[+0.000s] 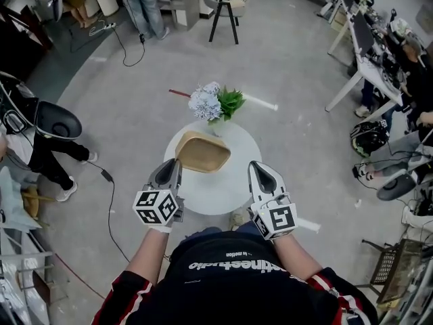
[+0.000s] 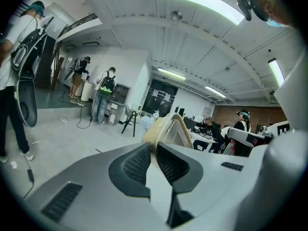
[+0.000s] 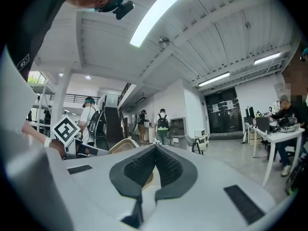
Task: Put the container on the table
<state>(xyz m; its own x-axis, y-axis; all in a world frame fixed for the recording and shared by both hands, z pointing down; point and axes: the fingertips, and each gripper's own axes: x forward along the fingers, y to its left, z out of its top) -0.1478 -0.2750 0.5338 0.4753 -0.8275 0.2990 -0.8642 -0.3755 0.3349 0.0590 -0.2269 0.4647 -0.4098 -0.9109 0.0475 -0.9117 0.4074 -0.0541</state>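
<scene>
The container [image 1: 203,152] is a tan, shallow bowl with rounded corners, tilted over the round white table [image 1: 230,185]. My left gripper [image 1: 177,162] is shut on its near-left rim. In the left gripper view the thin beige rim [image 2: 169,131] is pinched between the dark ribbed pads of the left gripper [image 2: 155,148]. My right gripper [image 1: 256,166] hangs over the table's right part, apart from the container, shut with nothing in it. In the right gripper view the right gripper [image 3: 155,148] has its pads meeting at the tip, and the container [image 3: 120,146] shows to the left behind them.
A bunch of pale blue flowers with green leaves [image 1: 215,102] stands at the table's far edge. A black stool [image 1: 225,15] and standing people are farther back. White desks [image 1: 358,73] line the right side. A cable [image 1: 111,202] runs over the floor at the left.
</scene>
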